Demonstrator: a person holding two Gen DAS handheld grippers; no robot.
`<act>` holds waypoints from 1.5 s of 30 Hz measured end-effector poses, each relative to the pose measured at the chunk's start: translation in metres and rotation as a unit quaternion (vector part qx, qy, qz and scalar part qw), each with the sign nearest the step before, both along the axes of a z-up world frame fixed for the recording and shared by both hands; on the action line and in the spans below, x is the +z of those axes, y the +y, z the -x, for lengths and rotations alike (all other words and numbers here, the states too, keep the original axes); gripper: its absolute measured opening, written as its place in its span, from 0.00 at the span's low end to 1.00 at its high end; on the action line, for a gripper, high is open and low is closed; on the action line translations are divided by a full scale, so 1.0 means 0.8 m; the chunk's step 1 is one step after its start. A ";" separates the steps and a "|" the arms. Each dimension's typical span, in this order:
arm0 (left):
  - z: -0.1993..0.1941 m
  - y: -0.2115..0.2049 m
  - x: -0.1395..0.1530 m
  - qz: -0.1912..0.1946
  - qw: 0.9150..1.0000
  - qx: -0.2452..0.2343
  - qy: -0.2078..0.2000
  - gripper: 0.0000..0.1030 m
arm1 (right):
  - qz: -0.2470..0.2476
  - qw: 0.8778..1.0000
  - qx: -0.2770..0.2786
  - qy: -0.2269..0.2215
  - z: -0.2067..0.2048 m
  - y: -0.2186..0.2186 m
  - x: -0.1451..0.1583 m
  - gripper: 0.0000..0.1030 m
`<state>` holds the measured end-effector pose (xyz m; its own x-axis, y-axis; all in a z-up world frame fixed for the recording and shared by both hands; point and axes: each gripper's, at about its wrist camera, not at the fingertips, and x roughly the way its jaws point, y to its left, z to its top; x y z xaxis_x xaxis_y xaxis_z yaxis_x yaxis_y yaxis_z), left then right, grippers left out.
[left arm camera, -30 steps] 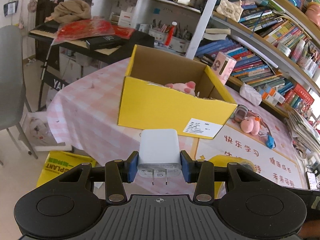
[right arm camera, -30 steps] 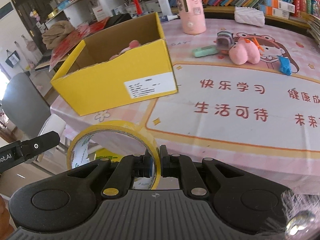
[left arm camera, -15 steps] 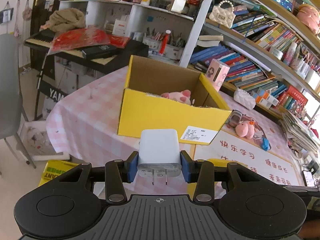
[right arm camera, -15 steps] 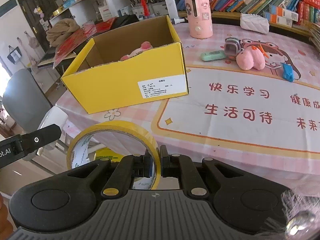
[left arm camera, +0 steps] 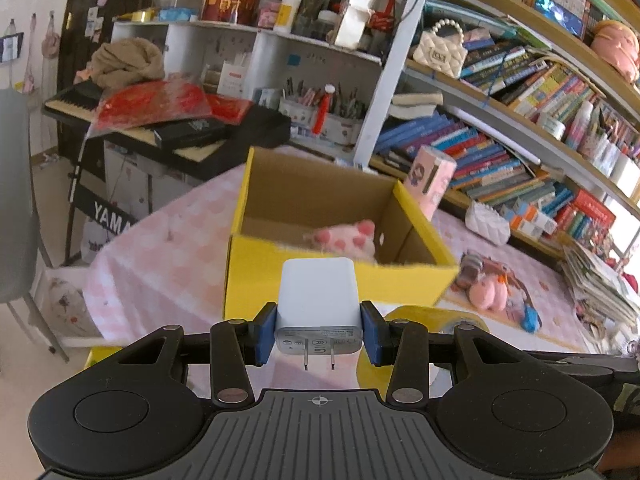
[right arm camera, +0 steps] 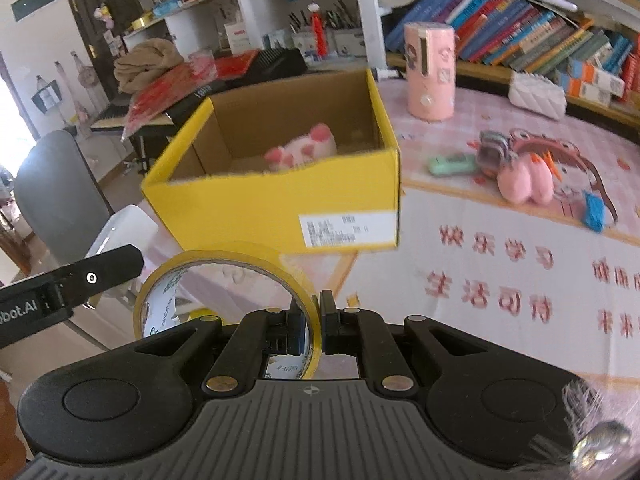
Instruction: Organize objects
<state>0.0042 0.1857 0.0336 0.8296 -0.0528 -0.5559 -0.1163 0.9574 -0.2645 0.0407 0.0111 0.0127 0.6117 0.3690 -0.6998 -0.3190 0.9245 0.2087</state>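
Charger (left arm camera: 318,294), a white plug block with two prongs pointing back at us, sits clamped between the blue pads of our left tool (left arm camera: 319,336), which hangs short of the desk (left arm camera: 168,264). Straight ahead of that tool stands the open yellow box (left arm camera: 340,280), and inside it we see a pink plush pig (left arm camera: 346,238). Just to the right, our right tool (right arm camera: 315,326) is closed on the rim of a yellow tape roll (right arm camera: 228,276), whose ring stands upright to that tool's left. Beyond the right tool's tips and slightly left is the same box (right arm camera: 280,208); farther right on the desk lie a pink plush toy (right arm camera: 524,184) and a blue object (right arm camera: 594,210).
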 end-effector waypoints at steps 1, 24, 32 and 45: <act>-0.006 0.001 0.002 -0.002 1.000 0.003 -0.002 0.40 | -0.002 1.000 0.003 -0.004 -0.008 0.002 0.004 0.07; -0.174 -0.020 -0.026 -0.086 0.993 0.052 0.055 0.40 | 0.056 0.988 0.076 -0.125 -0.232 0.062 0.022 0.07; -0.198 -0.025 -0.052 -0.109 0.986 0.057 0.109 0.40 | 0.078 0.985 0.139 -0.069 -0.286 0.105 -0.003 0.07; -0.212 -0.036 -0.066 -0.134 0.981 0.046 0.131 0.40 | 0.151 0.960 0.230 -0.062 -0.309 0.168 -0.027 0.07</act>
<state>0.1738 0.1569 -0.0194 0.6515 0.1923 -0.7339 -0.2348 0.9710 0.0460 0.2878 0.1456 -0.0093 0.5179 0.4113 -0.7501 -0.7122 0.6931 -0.1117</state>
